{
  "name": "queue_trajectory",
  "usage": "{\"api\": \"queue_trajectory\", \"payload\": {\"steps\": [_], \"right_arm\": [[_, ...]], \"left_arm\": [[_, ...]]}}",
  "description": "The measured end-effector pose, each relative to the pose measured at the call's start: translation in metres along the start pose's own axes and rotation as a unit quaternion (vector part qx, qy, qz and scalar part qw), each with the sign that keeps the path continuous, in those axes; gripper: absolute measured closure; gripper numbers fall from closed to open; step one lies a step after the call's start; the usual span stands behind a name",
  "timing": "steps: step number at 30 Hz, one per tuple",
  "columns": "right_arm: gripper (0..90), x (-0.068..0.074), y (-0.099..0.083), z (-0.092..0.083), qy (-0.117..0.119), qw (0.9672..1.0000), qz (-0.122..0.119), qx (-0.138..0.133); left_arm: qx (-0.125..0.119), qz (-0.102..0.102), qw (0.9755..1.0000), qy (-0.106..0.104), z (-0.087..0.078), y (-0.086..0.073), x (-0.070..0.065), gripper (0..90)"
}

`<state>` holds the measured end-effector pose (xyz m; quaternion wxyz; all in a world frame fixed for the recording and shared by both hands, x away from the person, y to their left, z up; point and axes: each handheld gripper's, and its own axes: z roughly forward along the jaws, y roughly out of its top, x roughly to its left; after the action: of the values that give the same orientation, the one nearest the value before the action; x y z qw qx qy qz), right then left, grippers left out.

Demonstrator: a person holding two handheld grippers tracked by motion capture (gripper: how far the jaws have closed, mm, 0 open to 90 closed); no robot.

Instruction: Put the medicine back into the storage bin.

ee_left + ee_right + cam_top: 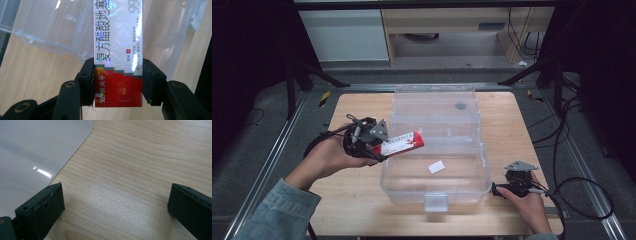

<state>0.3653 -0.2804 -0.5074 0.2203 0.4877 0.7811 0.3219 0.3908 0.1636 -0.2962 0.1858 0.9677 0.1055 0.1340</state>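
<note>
**High view: red-and-white carton clamped in left gripper at bin's left wall**

High view is showing the red-and-white carton [402, 143] being held off the table, lying roughly level, with its free end reaching over the left rim of the clear plastic bin [482, 165]. Left gripper view is showing the same carton [118, 50] standing up between the two black jaws, red end nearest the camera, white printed end pointing away toward the bin [50, 30]. Both jaws are pressing flat against the carton's long sides; the grip is sitting on the red part, near that end.

The left gripper [374, 145] is hanging just beside the bin's left wall, above the table [357, 107], with the person's left hand [329, 159] wrapping its body and a denim sleeve [277, 212] coming in from the bottom-left corner.

The bin is sitting in the middle of the table with its lid [434, 107] standing open at the far side. A small white slip [436, 167] is lying on the bin floor, well apart from the carton. A latch tab [435, 201] is hanging at the near wall.

The right gripper [498, 190] is resting low on the table by the bin's near right corner, in the right hand [529, 202]. Right gripper view is showing its jaws standing wide apart with bare wood [130, 177] between them and the bin's rounded corner [37, 152] at the left.
</note>
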Motion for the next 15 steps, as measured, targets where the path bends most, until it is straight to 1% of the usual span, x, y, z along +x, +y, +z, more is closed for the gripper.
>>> {"api": "queue_trajectory", "payload": {"steps": [4,14,15], "right_arm": [[1.1,0.0,0.0,0.0,0.0,1.0,0.0,0.0],[1.2,0.0,0.0,0.0,0.001,1.0,0.001,0.001],[1.2,0.0,0.0,0.0,0.001,1.0,0.0,0.001]], "left_arm": [[0.002,0.004,1.0,-0.005,0.005,0.007,0.0,51.3],[-0.007,0.013,0.9998,-0.011,0.011,0.021,-0.003,51.3],[-0.008,0.017,0.9997,-0.015,0.013,0.025,-0.003,51.3]]}}
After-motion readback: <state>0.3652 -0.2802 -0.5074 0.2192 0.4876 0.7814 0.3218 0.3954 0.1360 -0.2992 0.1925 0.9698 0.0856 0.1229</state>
